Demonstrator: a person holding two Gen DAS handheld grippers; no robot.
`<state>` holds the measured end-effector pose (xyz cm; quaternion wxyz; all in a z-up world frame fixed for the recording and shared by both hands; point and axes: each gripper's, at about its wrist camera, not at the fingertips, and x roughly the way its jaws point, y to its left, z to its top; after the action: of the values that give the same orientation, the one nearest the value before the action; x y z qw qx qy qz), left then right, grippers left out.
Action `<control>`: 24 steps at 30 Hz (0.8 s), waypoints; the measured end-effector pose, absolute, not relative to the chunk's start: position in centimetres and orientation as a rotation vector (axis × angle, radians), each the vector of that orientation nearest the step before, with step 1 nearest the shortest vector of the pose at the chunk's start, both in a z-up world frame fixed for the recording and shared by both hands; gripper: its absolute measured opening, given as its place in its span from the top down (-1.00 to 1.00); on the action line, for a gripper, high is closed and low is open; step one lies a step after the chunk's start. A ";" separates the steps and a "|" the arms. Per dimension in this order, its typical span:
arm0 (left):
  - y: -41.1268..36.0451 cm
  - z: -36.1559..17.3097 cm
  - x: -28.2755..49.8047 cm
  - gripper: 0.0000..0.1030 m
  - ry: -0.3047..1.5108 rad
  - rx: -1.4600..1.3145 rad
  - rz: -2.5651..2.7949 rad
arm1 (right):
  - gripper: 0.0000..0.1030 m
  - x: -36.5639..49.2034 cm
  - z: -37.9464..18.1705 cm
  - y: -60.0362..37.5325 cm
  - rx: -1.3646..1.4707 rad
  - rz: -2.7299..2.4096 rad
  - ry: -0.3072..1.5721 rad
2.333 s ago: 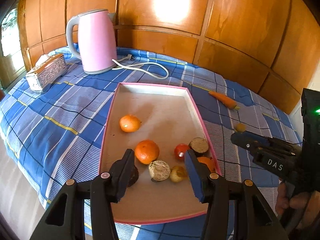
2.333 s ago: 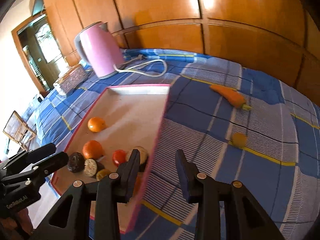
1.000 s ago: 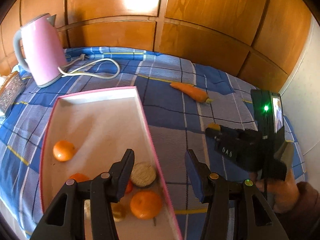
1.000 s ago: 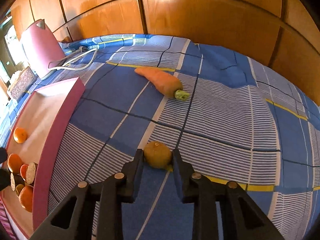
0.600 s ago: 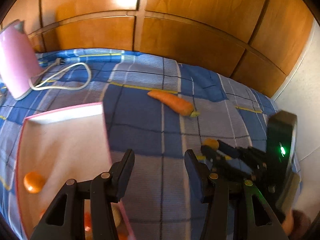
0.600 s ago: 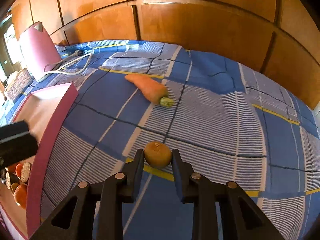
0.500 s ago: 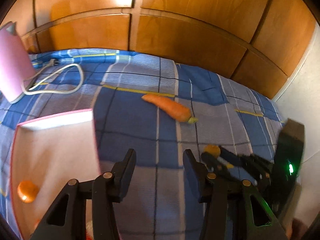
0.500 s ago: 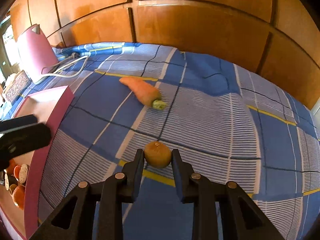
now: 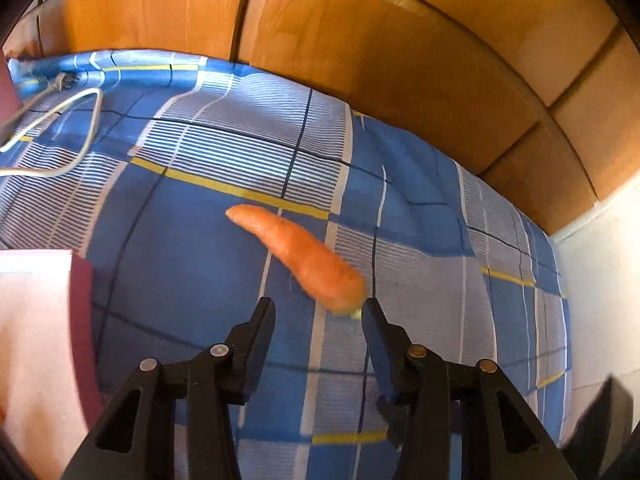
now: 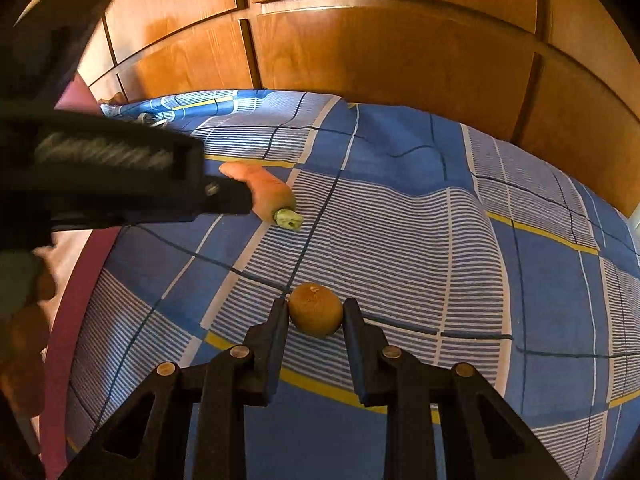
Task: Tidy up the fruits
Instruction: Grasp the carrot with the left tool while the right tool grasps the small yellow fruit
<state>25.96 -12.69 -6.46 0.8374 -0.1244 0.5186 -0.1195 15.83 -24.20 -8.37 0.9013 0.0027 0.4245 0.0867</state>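
An orange carrot (image 9: 298,258) lies on the blue checked cloth, its thick end just in front of my open left gripper (image 9: 318,312), near the right fingertip. In the right wrist view the carrot (image 10: 272,194) is partly hidden by the left gripper's body. My right gripper (image 10: 316,314) is shut on a small round yellow-brown fruit (image 10: 316,310) and holds it just above the cloth. The pink-rimmed tray (image 9: 82,320) shows at the left edge; its rim also shows in the right wrist view (image 10: 68,332).
A white cord (image 9: 60,136) lies on the cloth at the far left. Wooden panels (image 9: 360,40) back the surface. A white wall (image 9: 600,280) bounds the right side.
My left gripper has swung right from the tray and come close to the carrot. My right gripper has closed on the small round fruit and holds it.
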 end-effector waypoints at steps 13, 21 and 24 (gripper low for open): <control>-13.7 -8.1 29.5 0.03 1.143 -0.365 -0.185 | 0.46 16.5 -8.4 -25.4 0.008 0.161 0.854; -14.3 -7.9 28.2 0.28 1.104 -0.267 -0.278 | 0.46 17.2 -9.0 -25.6 0.010 0.148 0.865; -13.9 -7.9 27.2 0.29 1.113 -0.227 -0.338 | 0.46 17.3 -9.0 -25.5 0.015 0.153 0.865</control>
<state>27.15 -13.88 -7.85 0.8296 -0.1069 0.5244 -0.1594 17.34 -25.48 -8.96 0.9050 0.0071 0.4188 0.0743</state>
